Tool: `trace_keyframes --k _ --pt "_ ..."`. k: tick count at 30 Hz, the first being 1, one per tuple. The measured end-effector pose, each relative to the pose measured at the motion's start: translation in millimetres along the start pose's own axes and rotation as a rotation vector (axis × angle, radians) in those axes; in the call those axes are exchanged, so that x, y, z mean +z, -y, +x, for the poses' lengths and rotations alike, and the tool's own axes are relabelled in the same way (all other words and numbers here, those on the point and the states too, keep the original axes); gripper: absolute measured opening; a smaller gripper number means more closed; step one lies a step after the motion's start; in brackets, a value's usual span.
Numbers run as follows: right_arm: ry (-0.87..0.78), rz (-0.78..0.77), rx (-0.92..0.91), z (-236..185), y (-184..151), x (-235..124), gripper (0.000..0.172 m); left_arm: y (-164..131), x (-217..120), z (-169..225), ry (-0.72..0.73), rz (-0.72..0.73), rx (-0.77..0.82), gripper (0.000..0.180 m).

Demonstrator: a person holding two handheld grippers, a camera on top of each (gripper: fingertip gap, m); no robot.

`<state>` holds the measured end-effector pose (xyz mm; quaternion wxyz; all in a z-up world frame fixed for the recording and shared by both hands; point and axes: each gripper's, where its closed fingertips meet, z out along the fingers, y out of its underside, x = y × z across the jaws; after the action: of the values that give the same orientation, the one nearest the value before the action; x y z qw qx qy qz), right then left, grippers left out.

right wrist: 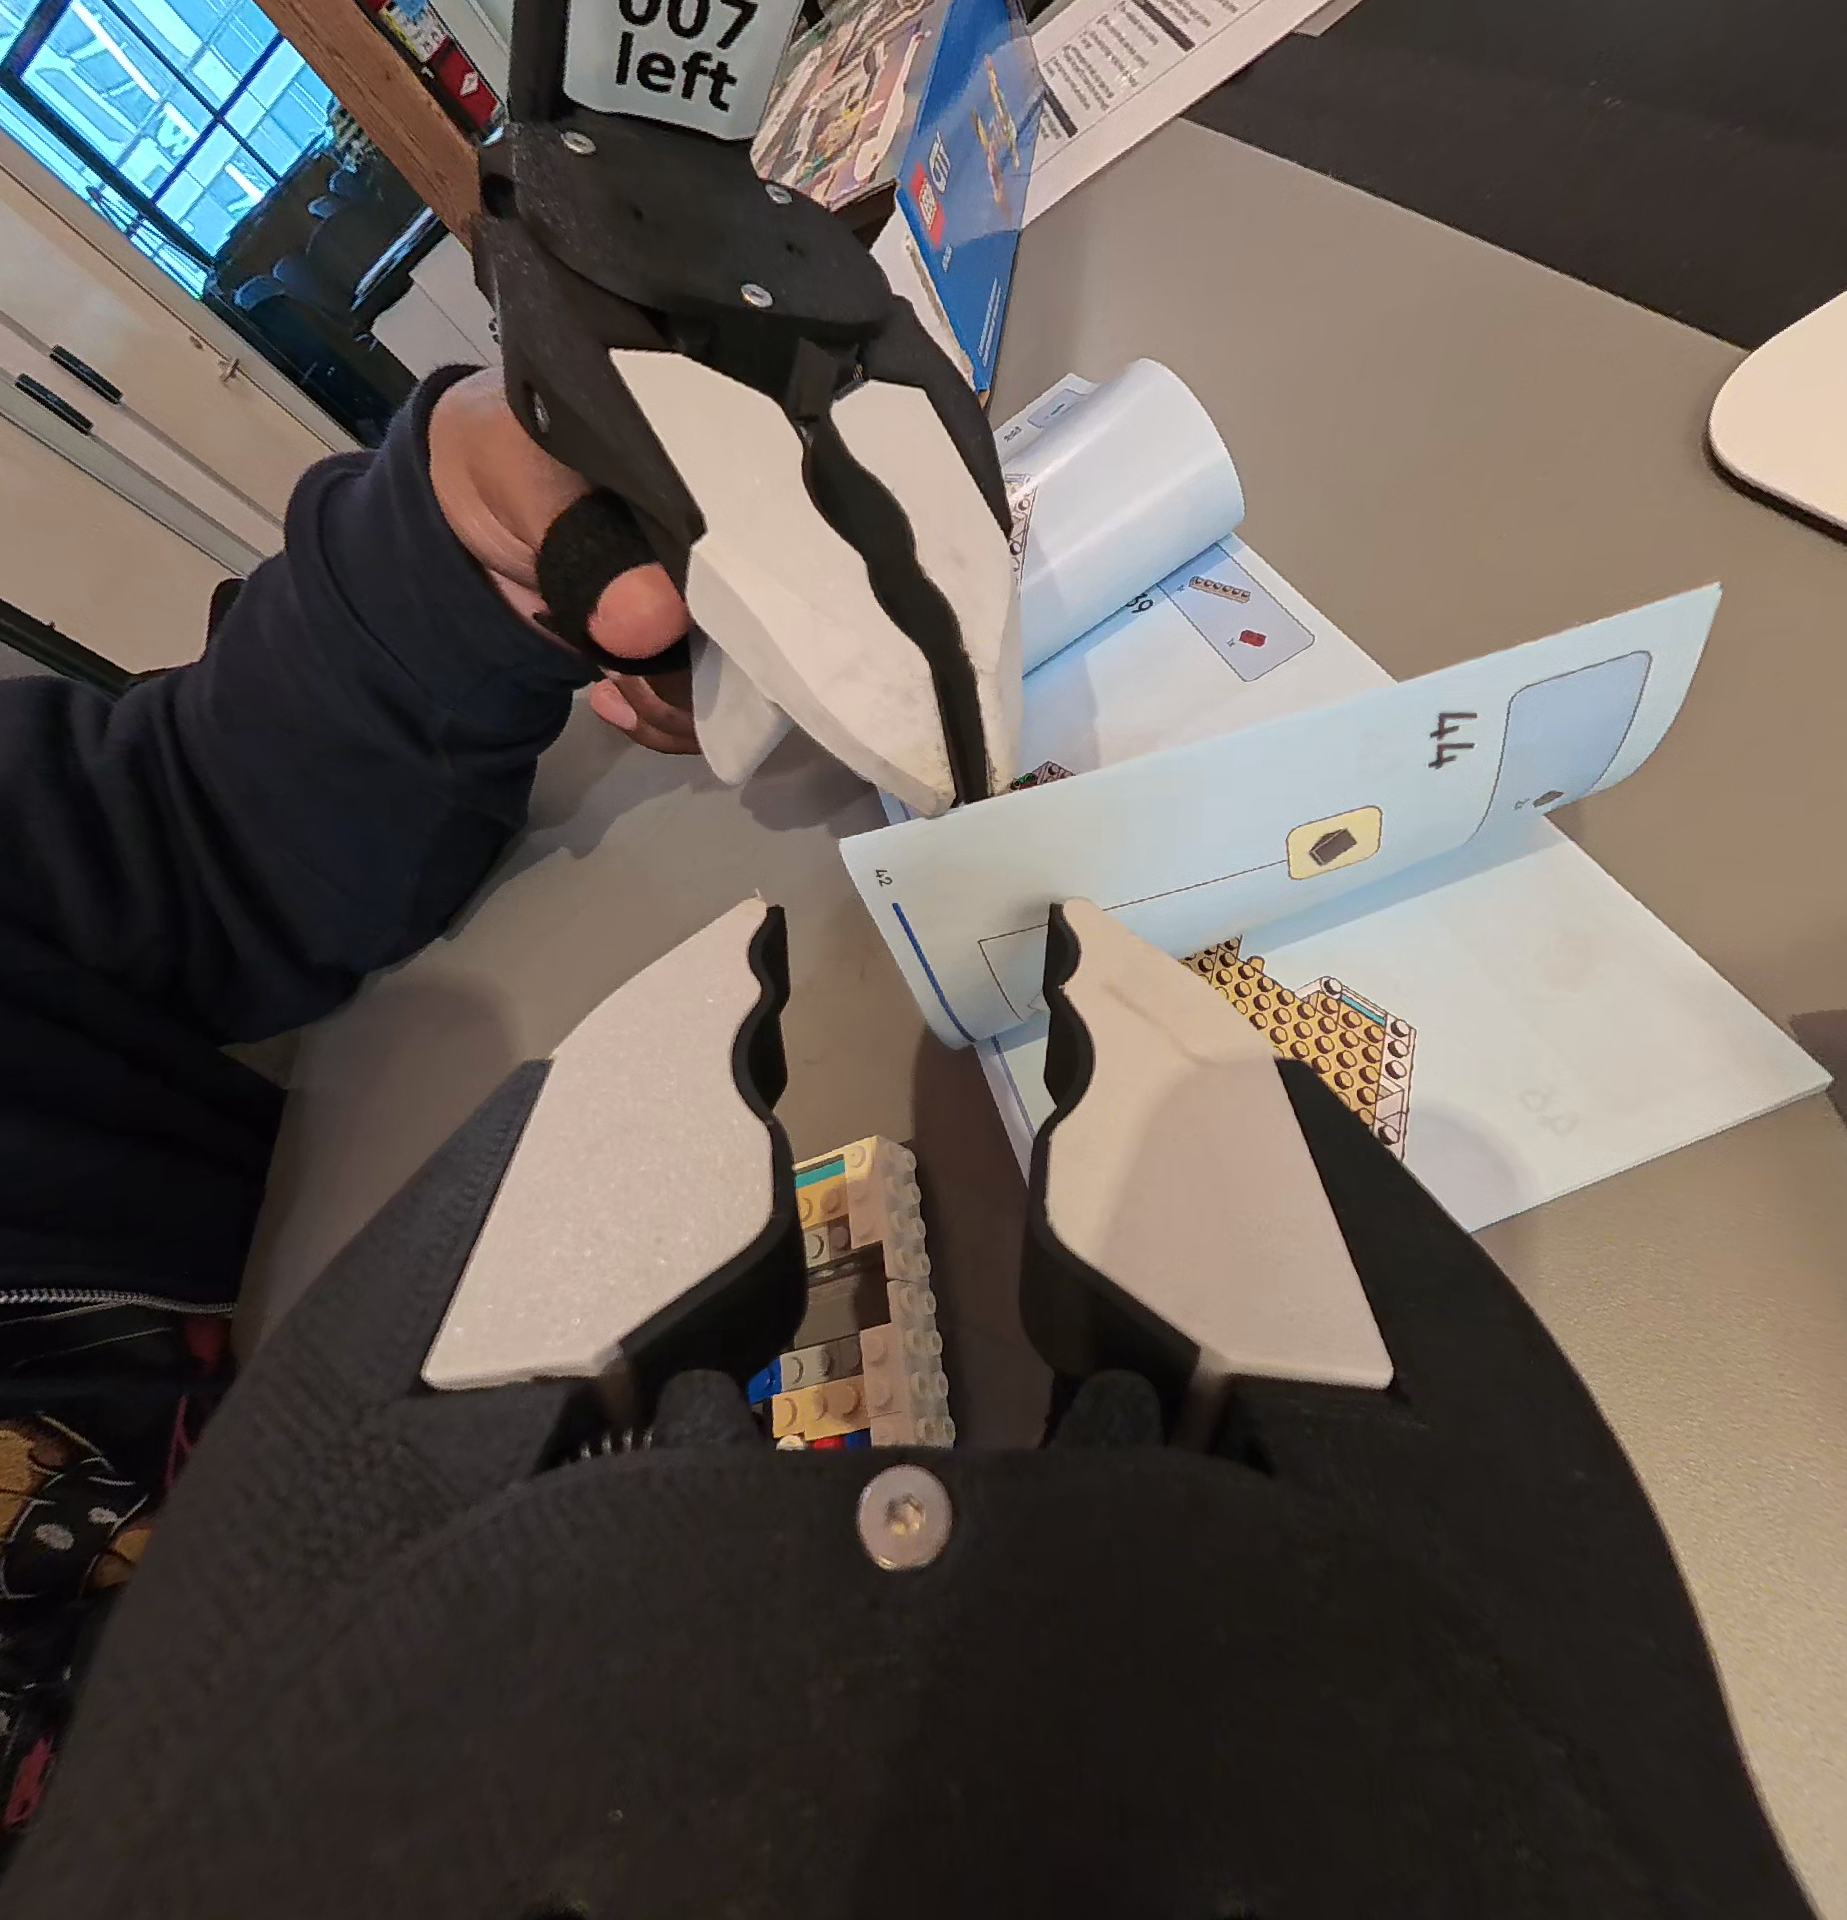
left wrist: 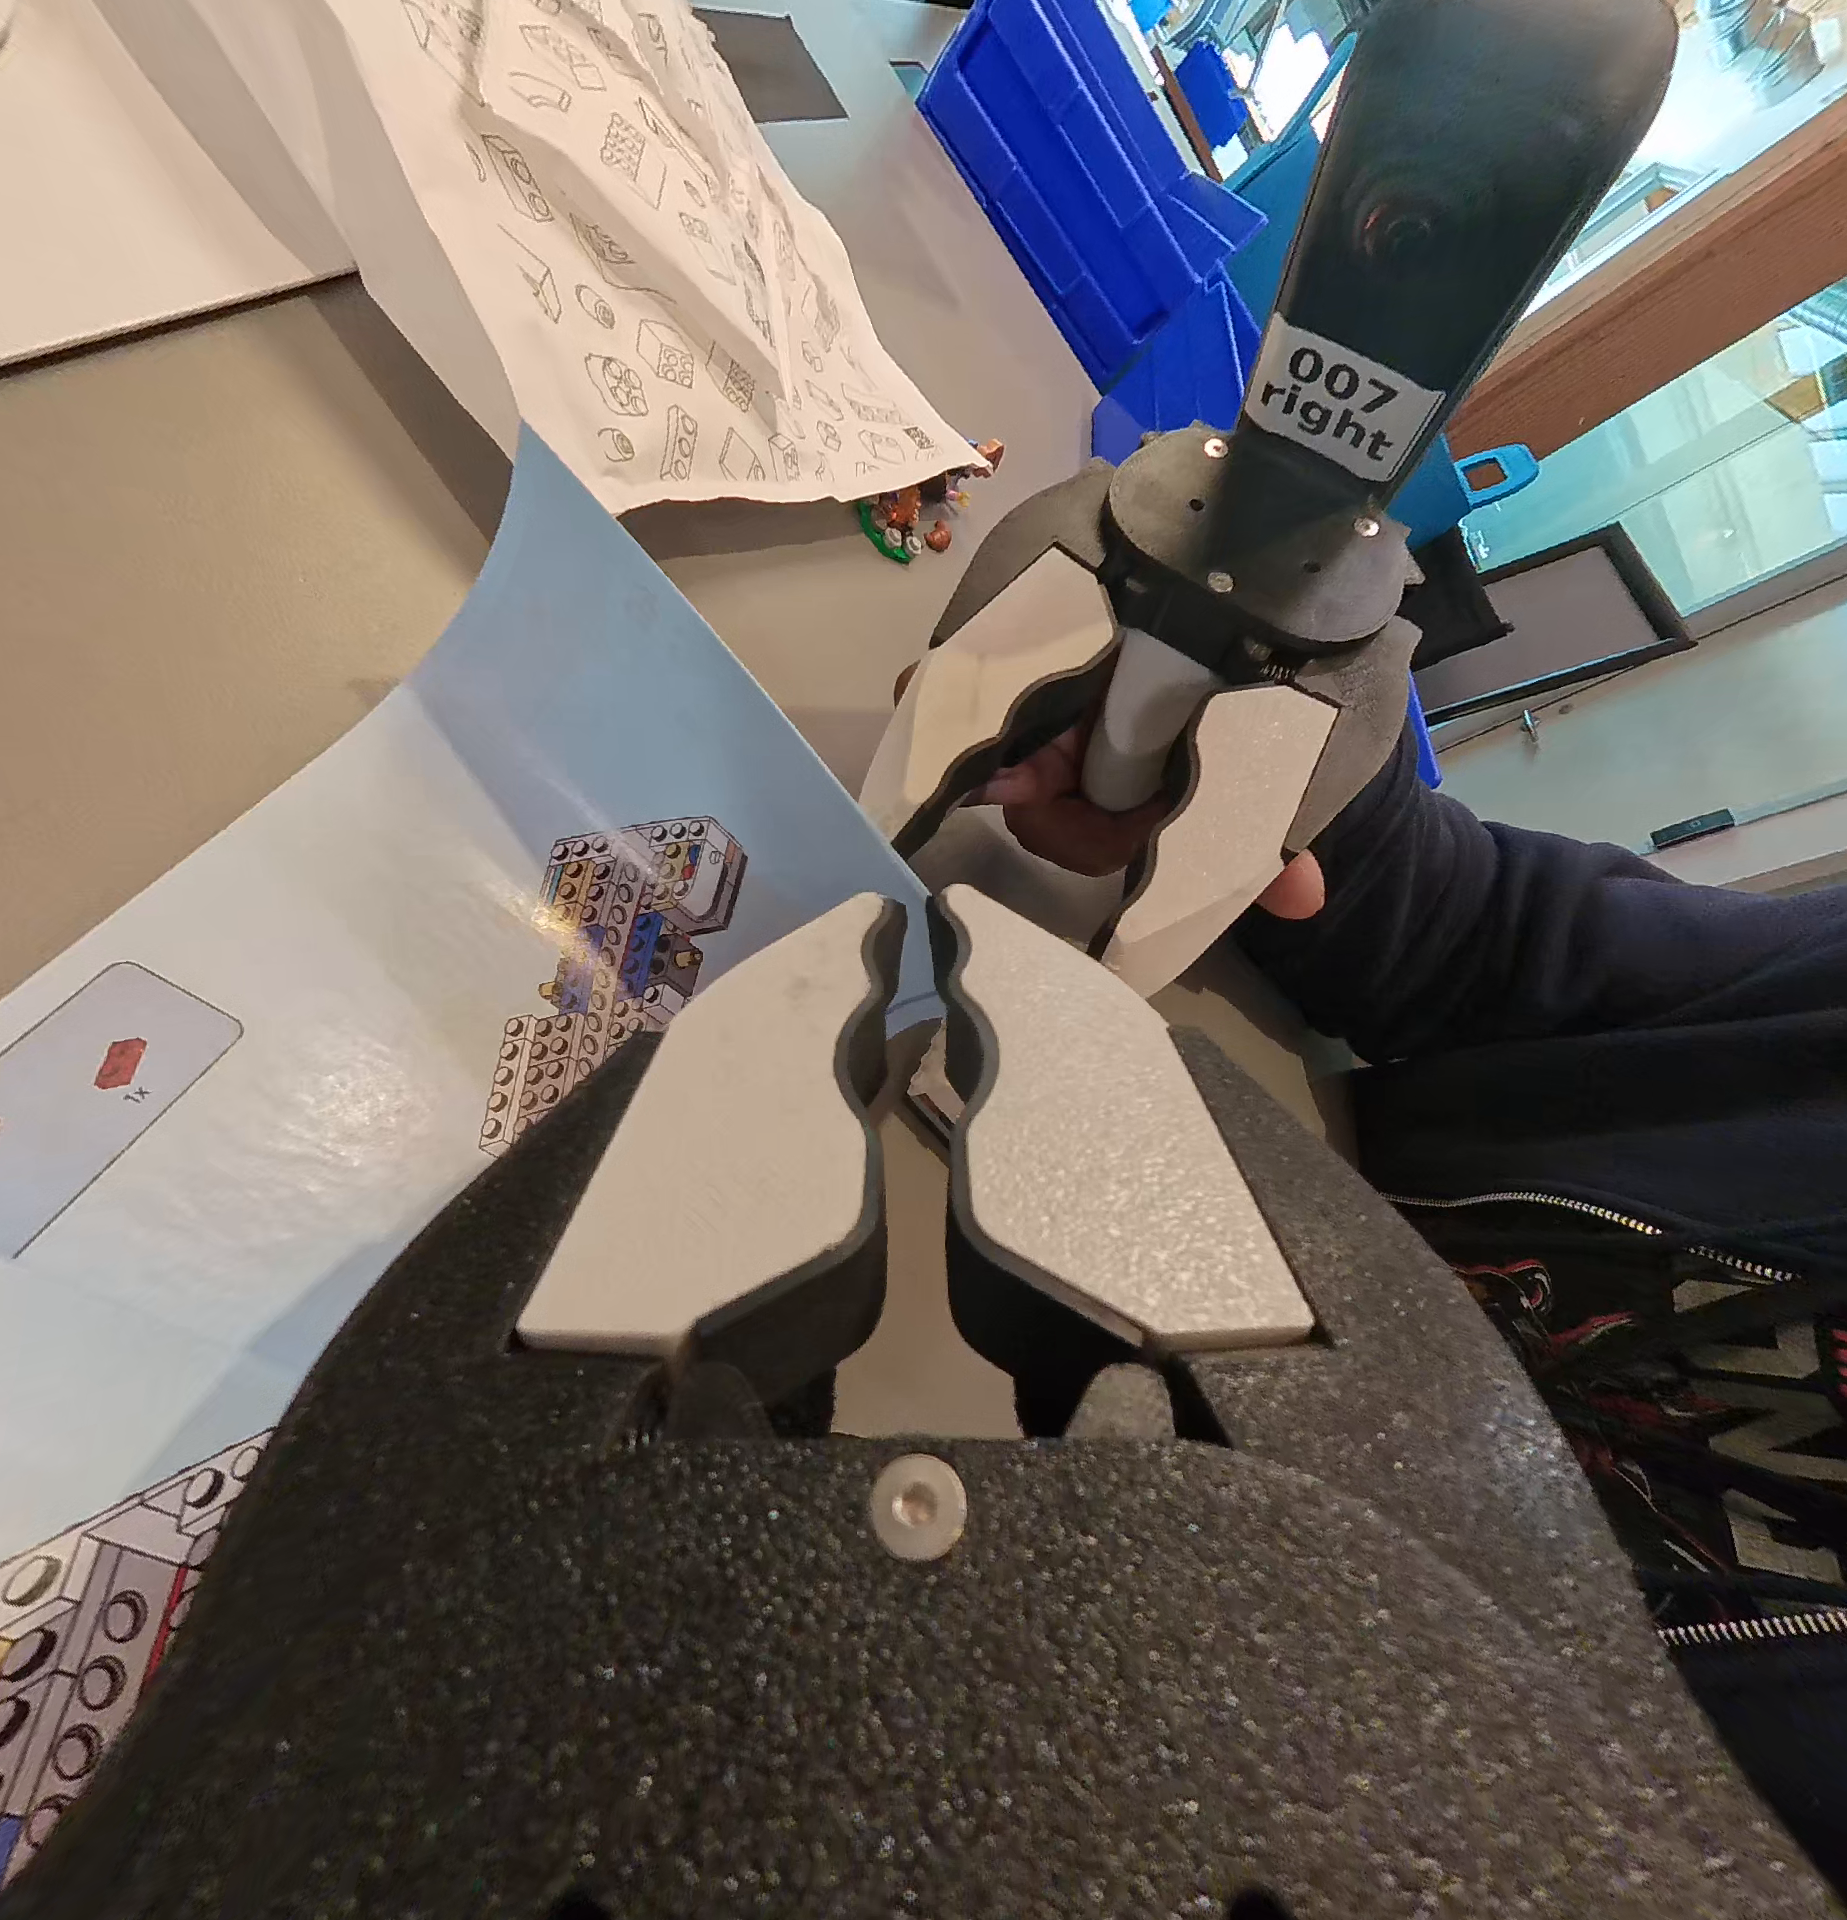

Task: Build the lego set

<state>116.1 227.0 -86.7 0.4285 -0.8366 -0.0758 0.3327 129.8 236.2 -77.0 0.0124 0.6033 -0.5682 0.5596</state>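
Left gripper [left wrist: 917, 914] clenched on lifted booklet page [right wrist: 1314, 790] corner — right gripper [right wrist: 914, 920] released, above brick model [right wrist: 867, 1299].

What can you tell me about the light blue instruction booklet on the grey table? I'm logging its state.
The light blue instruction booklet is glossy paper printed with brick-model drawings. It lies open on the grey table, with earlier pages curled into a roll at its far side. One page stands lifted and bowed, its edge between the nearly closed fingers of the left gripper. The right gripper, open, hovers at its near corner.
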Motion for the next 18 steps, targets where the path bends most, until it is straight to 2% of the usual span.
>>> trace_keyframes --k 18 --pt "0.002 -0.009 0.005 1.2 -2.3 -0.4 0.048 -7.1 2.5 1.3 0.003 -0.041 0.009 0.000"
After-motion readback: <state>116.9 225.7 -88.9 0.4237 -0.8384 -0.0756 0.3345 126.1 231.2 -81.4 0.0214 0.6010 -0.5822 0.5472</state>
